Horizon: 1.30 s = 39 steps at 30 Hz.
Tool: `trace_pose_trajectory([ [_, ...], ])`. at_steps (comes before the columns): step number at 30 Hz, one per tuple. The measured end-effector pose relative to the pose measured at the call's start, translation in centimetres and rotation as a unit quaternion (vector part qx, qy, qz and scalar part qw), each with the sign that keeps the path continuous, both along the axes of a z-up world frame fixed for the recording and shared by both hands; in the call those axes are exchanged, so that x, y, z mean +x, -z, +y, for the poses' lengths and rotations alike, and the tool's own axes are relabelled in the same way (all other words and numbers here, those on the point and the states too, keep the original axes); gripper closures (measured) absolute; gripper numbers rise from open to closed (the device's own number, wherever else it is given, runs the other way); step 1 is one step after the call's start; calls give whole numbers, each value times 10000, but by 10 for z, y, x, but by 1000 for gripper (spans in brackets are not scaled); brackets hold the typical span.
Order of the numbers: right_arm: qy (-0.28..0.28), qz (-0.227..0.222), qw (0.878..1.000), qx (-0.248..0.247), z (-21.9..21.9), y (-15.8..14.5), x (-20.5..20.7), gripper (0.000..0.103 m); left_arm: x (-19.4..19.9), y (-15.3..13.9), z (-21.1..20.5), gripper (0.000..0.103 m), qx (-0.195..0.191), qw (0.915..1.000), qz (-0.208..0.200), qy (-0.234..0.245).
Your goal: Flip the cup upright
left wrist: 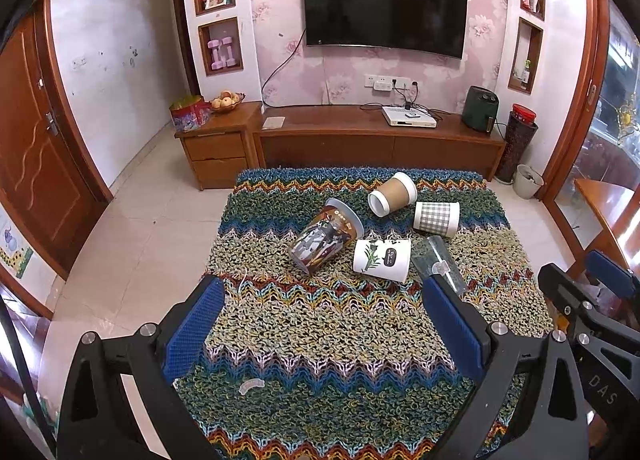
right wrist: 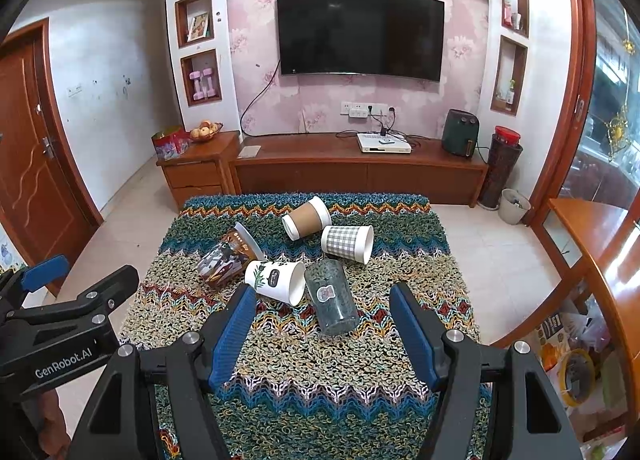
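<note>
Several cups lie on their sides on a zigzag knitted cloth [left wrist: 320, 340]. A printed picture cup [left wrist: 324, 238] [right wrist: 226, 256] is at the left, a white cup with a plant print [left wrist: 382, 258] [right wrist: 276, 280] beside it, and a clear glass cup [left wrist: 436, 260] [right wrist: 332, 298] to the right. Behind them lie a brown sleeved cup [left wrist: 392, 194] [right wrist: 306, 218] and a grey checked cup [left wrist: 436, 218] [right wrist: 347, 243]. My left gripper [left wrist: 320, 292] is open and empty, short of the cups. My right gripper [right wrist: 322, 300] is open around the near end of the glass cup, not touching.
The cloth covers a small table [right wrist: 280, 400] with tiled floor around it. A wooden TV bench [left wrist: 376, 140] stands behind, a white bin [left wrist: 528, 180] at its right end. A wooden table [right wrist: 600, 244] is at the right. The right gripper shows in the left wrist view [left wrist: 588, 292].
</note>
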State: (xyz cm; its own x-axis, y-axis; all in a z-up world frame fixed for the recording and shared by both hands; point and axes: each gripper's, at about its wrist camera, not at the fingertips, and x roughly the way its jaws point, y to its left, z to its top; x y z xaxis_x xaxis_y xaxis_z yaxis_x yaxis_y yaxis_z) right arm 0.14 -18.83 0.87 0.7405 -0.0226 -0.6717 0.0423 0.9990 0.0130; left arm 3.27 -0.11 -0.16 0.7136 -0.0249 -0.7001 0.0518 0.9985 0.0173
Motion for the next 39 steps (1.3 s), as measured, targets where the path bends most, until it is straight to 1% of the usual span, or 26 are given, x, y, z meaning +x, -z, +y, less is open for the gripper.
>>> trace_pose_trajectory([
  [5, 40, 55, 10000, -9, -2, 6, 11, 33, 13, 2, 2, 3, 89, 9999, -57, 63],
  [10, 86, 188, 9998, -4, -5, 17, 24, 33, 43, 15, 11, 3, 97, 9995, 38, 303],
  [14, 112, 350, 9993, -15, -6, 28, 34, 33, 75, 36, 22, 3, 212, 9986, 269, 408],
  [17, 143, 478, 9988, -19, -7, 38, 42, 33, 97, 53, 26, 3, 234, 9964, 490, 656],
  [23, 177, 682, 9975, -22, -10, 54, 57, 33, 138, 83, 22, 3, 396, 9886, 854, 1171],
  [27, 179, 783, 9968, -22, -11, 64, 66, 33, 170, 107, 15, 3, 539, 9802, 1125, 1536],
  [29, 156, 891, 9959, 11, -10, 73, 72, 33, 186, 119, 11, 3, 614, 9772, 1290, 1571],
  [33, 122, 1000, 9949, 59, -10, 84, 81, 33, 215, 141, 4, 3, 601, 9715, 1614, 1628],
  [36, 160, 1026, 9945, 116, -13, 90, 85, 33, 229, 156, -2, 3, 740, 9680, 1763, 1622],
  [39, 172, 1147, 9931, 199, -16, 99, 91, 33, 236, 170, -6, 4, 855, 9635, 1902, 1679],
])
